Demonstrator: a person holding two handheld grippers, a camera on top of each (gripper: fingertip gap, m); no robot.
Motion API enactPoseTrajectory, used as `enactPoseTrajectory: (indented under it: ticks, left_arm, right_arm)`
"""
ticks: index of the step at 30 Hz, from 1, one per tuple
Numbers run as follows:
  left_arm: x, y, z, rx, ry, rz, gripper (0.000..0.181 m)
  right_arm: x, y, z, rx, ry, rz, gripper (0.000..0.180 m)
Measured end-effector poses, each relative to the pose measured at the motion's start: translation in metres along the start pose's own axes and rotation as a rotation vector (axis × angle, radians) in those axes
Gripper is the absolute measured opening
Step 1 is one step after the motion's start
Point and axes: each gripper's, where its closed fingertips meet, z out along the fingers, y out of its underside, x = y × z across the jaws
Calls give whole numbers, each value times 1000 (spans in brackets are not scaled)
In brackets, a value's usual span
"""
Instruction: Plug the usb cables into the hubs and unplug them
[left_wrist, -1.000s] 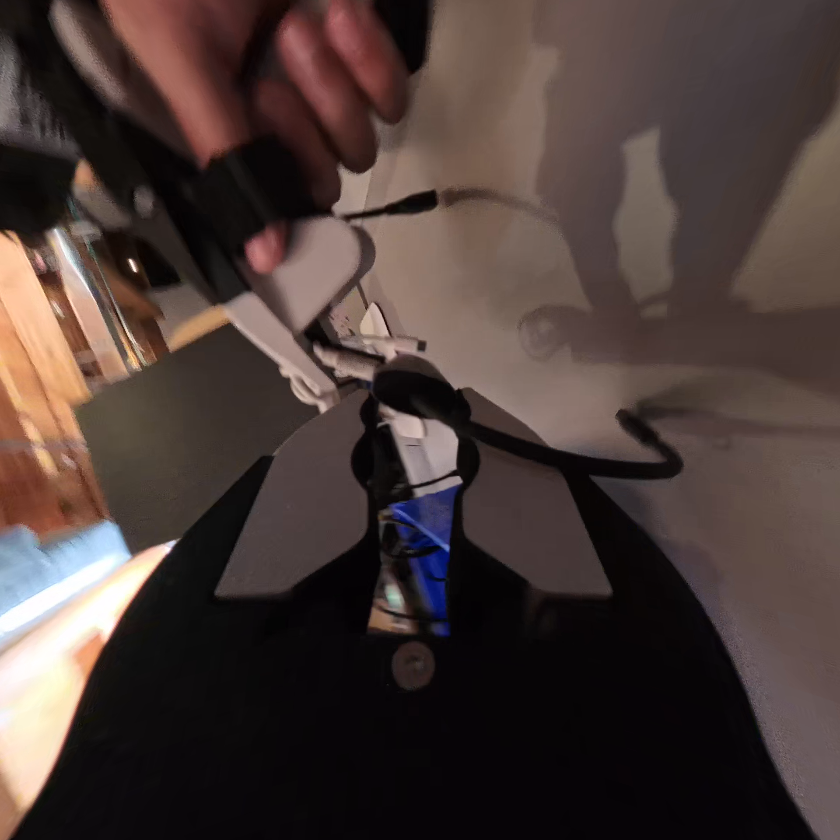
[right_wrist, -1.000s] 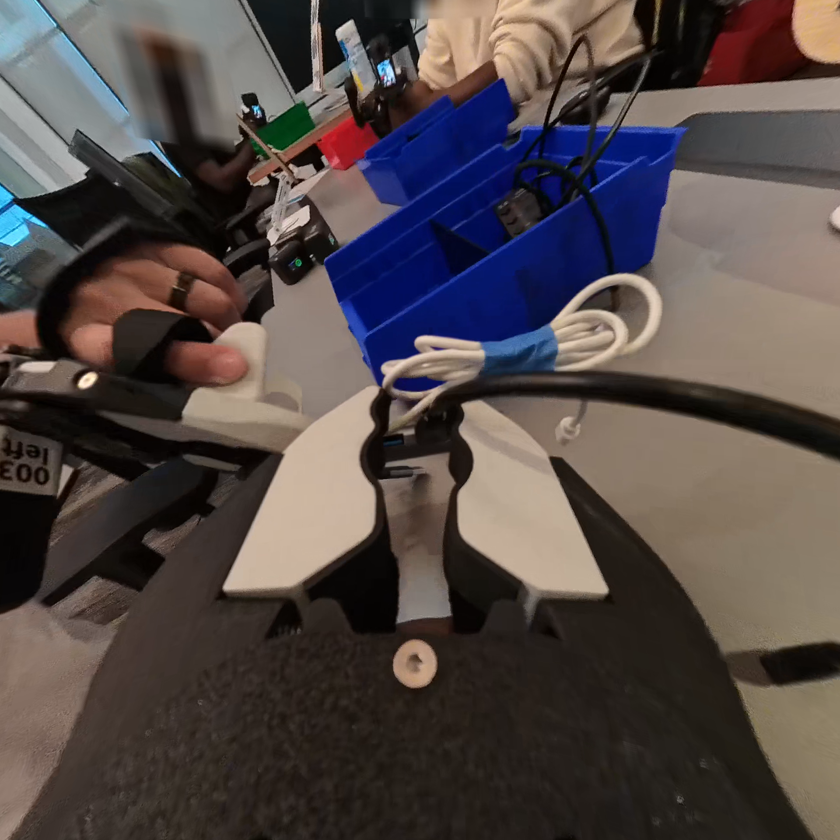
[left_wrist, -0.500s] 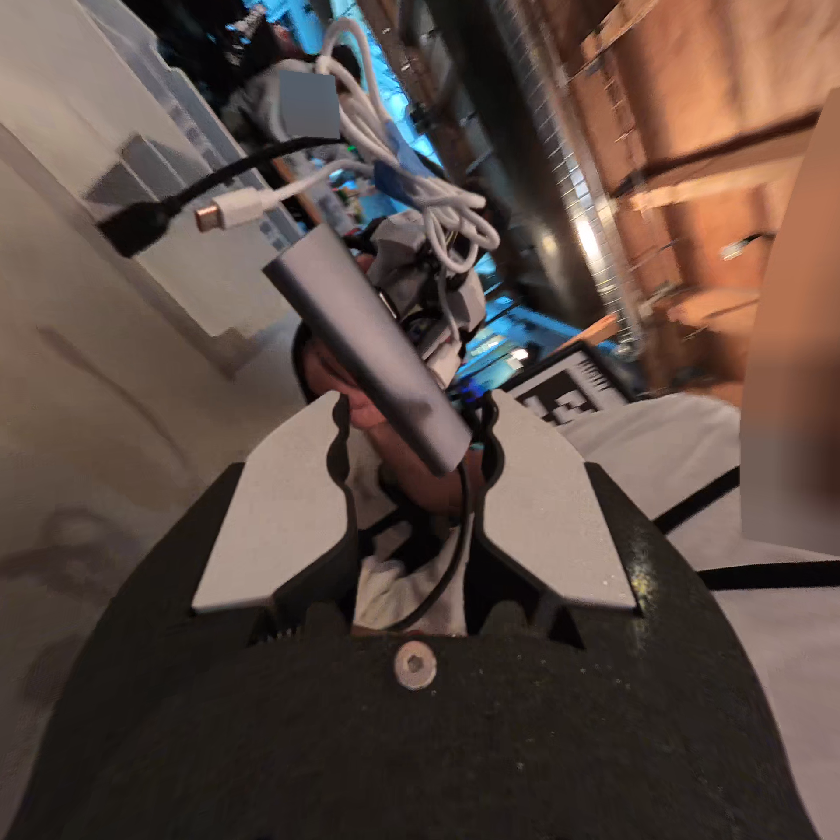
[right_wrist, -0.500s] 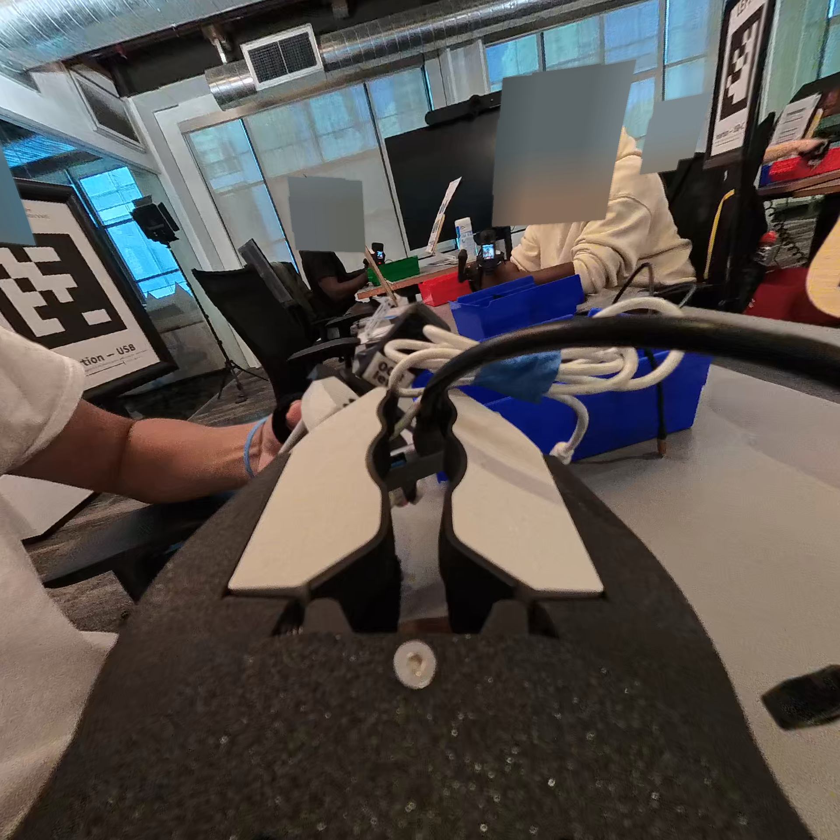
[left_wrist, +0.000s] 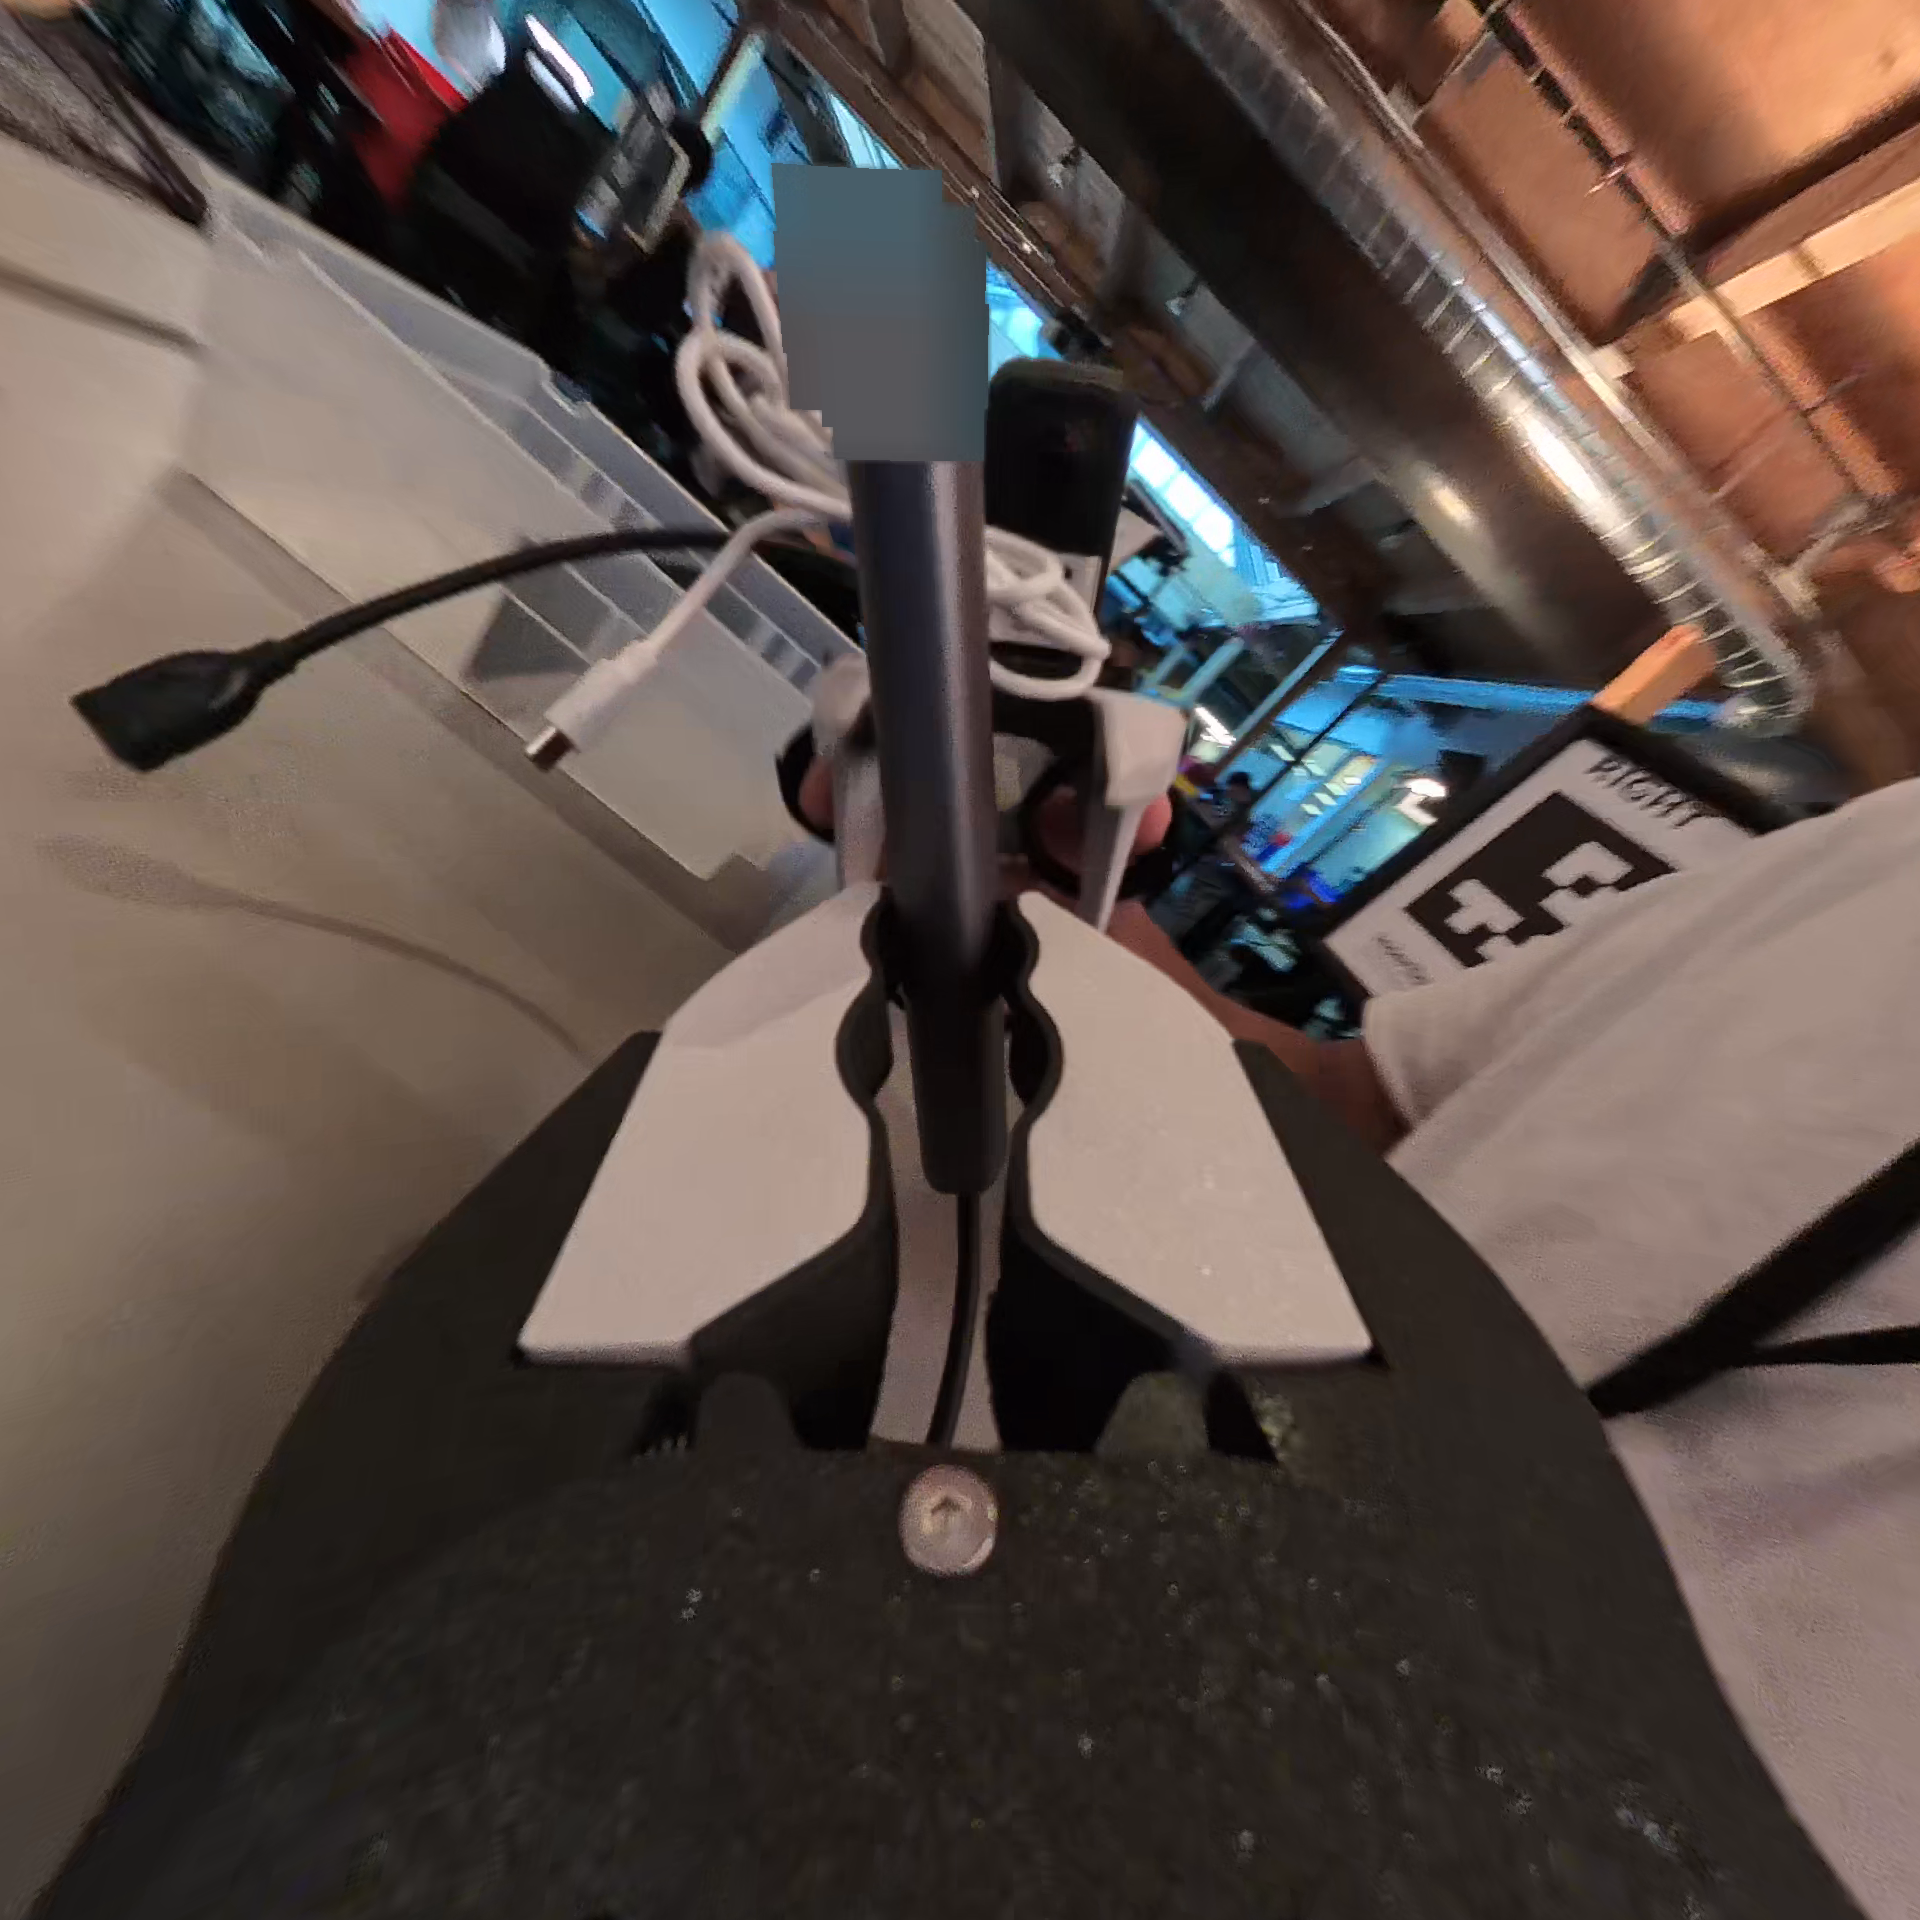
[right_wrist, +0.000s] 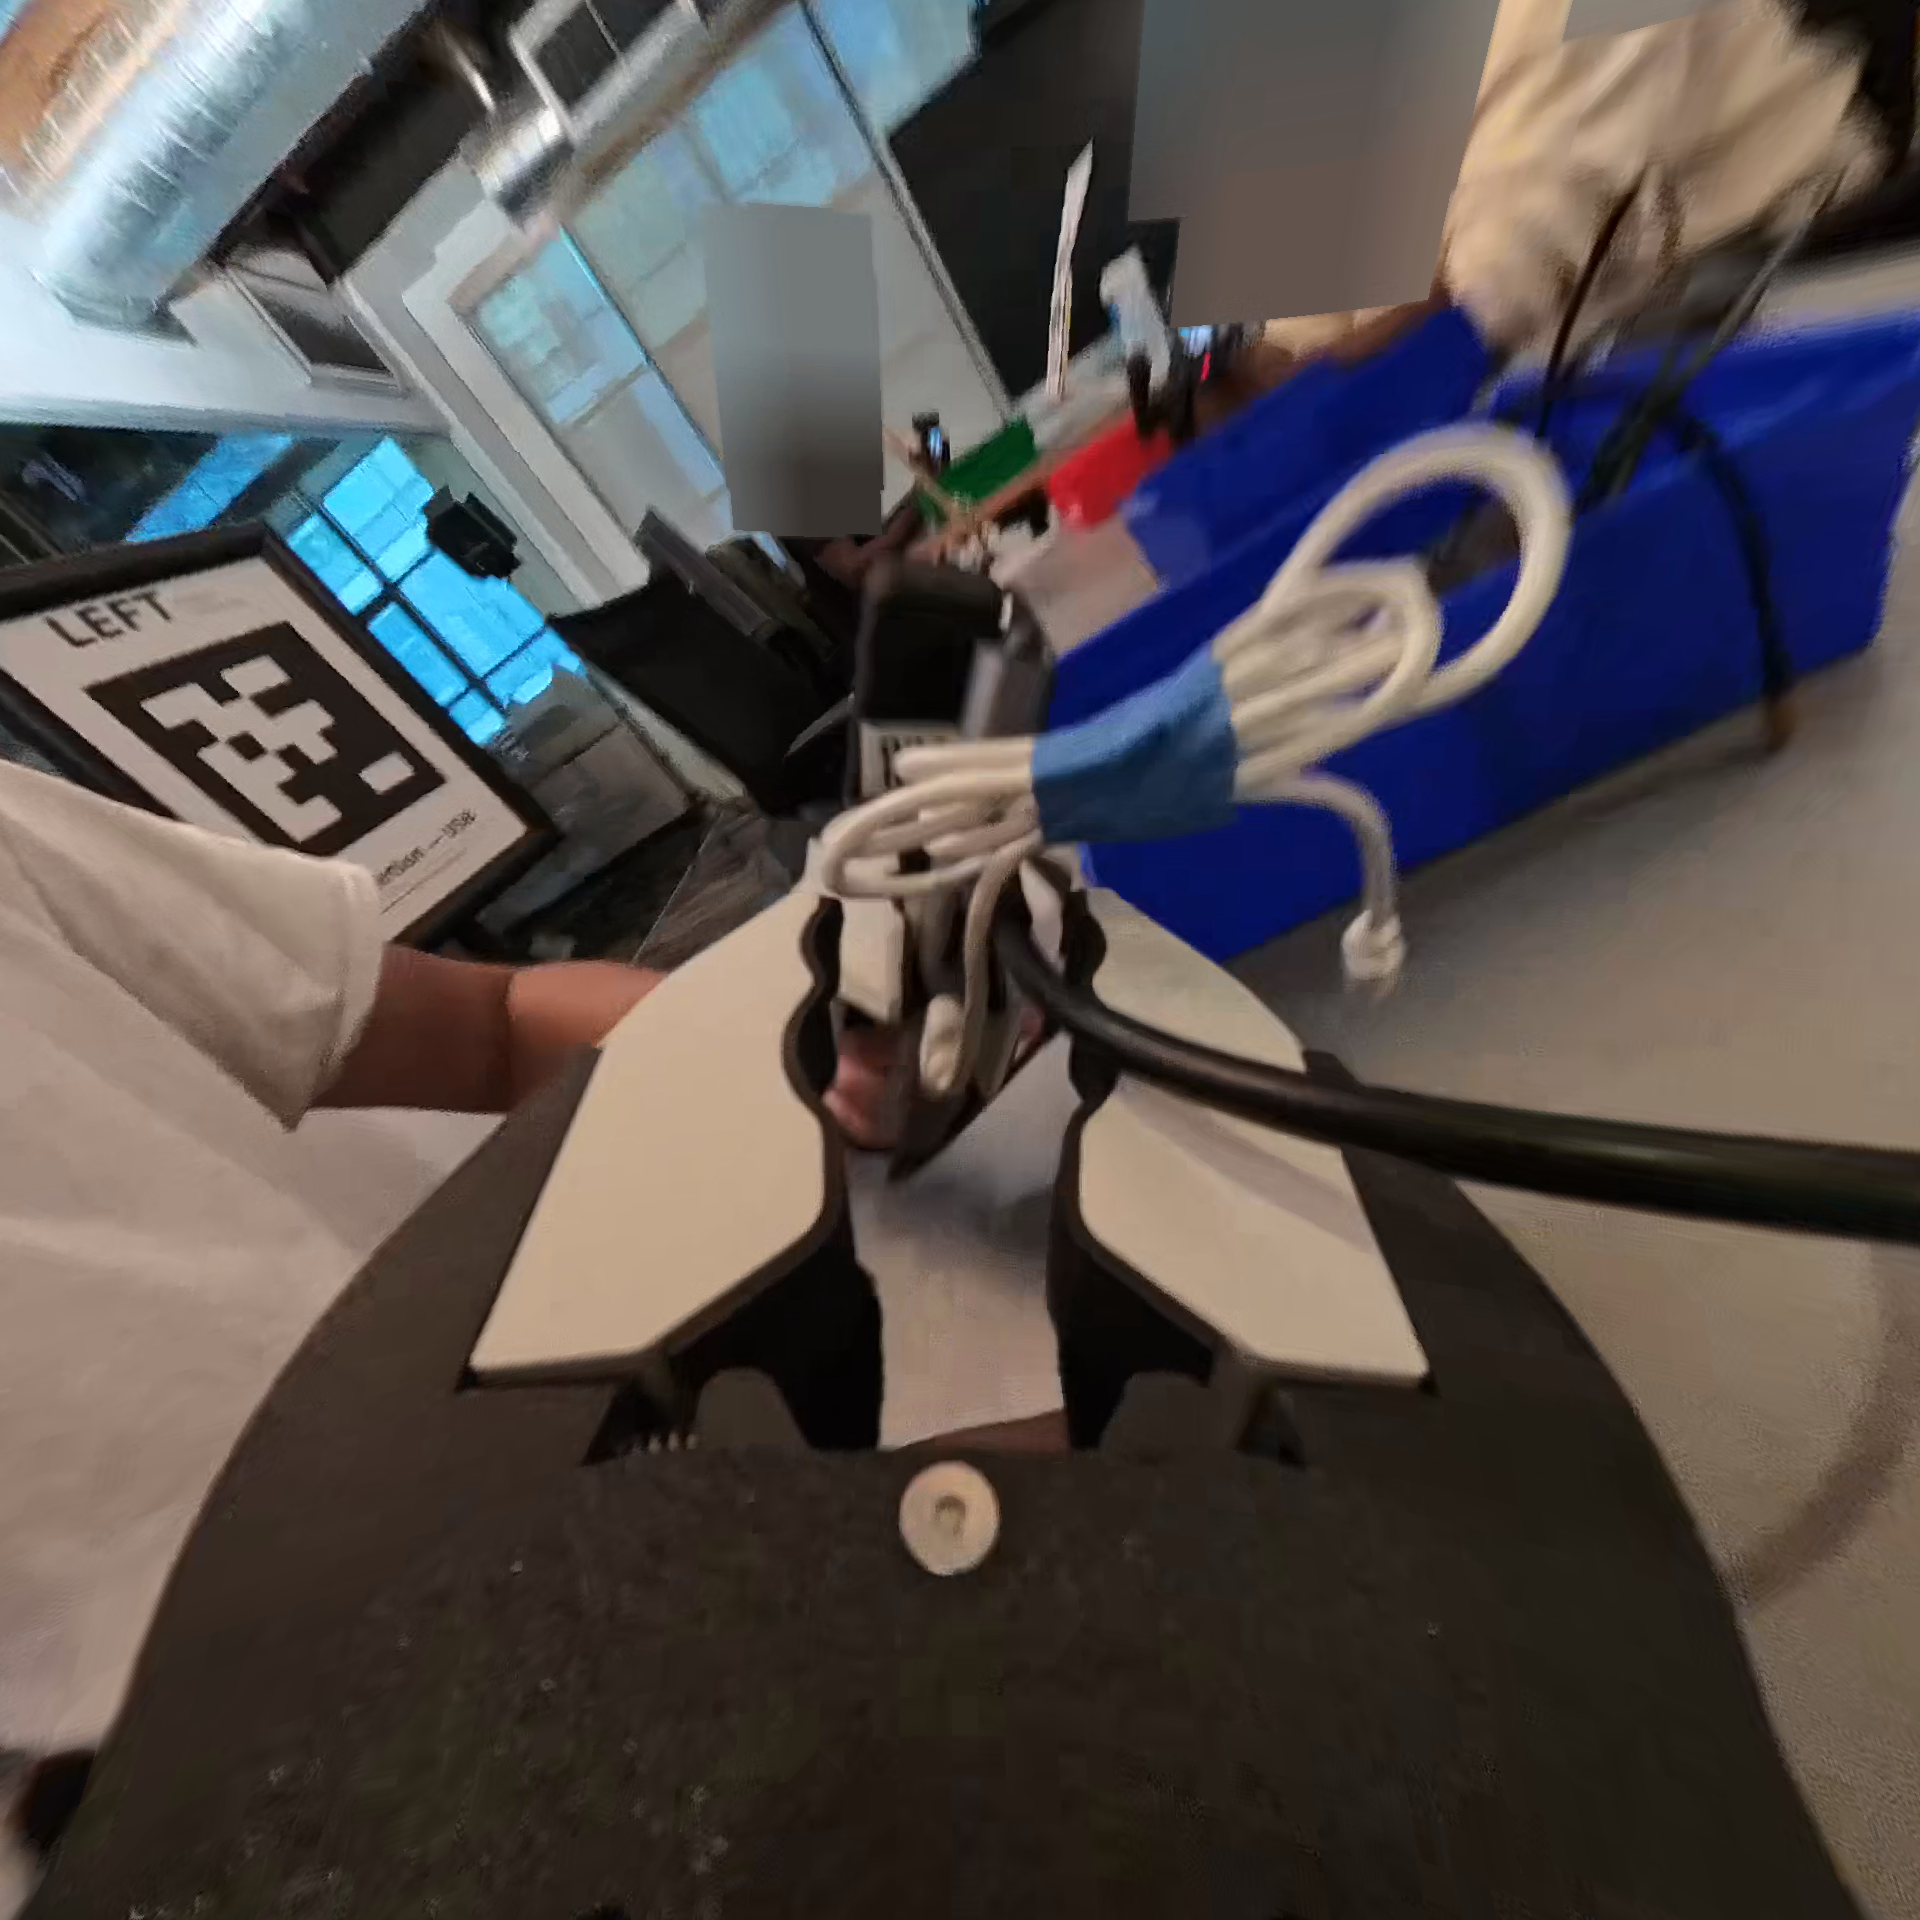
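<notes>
Left wrist view: hub (left_wrist: 925, 790) is clamped in left gripper (left_wrist: 940, 951). Right gripper (right_wrist: 940, 935) fingers are closed on black cable (right_wrist: 1455, 1127); plug should be squared to port before pushing.

Both views show strong wide-angle distortion at the edges. Left wrist view: dim, warm light; a cable's soft shadow on the pale worktop (left_wrist: 260, 987). Right wrist view: brighter, window-lit (right_wrist: 665, 312); motion blur smears the white cable bundle (right_wrist: 1299, 675).
</notes>
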Motion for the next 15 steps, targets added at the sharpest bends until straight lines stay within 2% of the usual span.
enactPoseTrajectory:
  ticks: [2, 5, 7, 12, 14, 15]
  left_arm:
    - [0, -8, -3, 43, -36, 84, 18]
    - [0, -11, -4, 65, -50, 130, 17]
    - [-2, -8, -4, 61, -59, 147, 17]
    - [1, 8, -6, -113, -52, 283, 19]
    - [6, 4, -9, -117, -66, 358, 30]
    - [9, 5, -10, -146, -55, 386, 29]
  right_arm:
    - [4, 17, 5, -93, 7, 35, 41]
    - [4, 23, 10, -86, 6, 4, 15]
    - [3, 26, 11, -106, -2, 14, 9]
    - [-4, 38, 3, -280, 58, -330, 8]
    - [-4, 46, -5, -402, 97, -527, 8]
    - [-4, 50, -9, -454, 116, -601, 8]
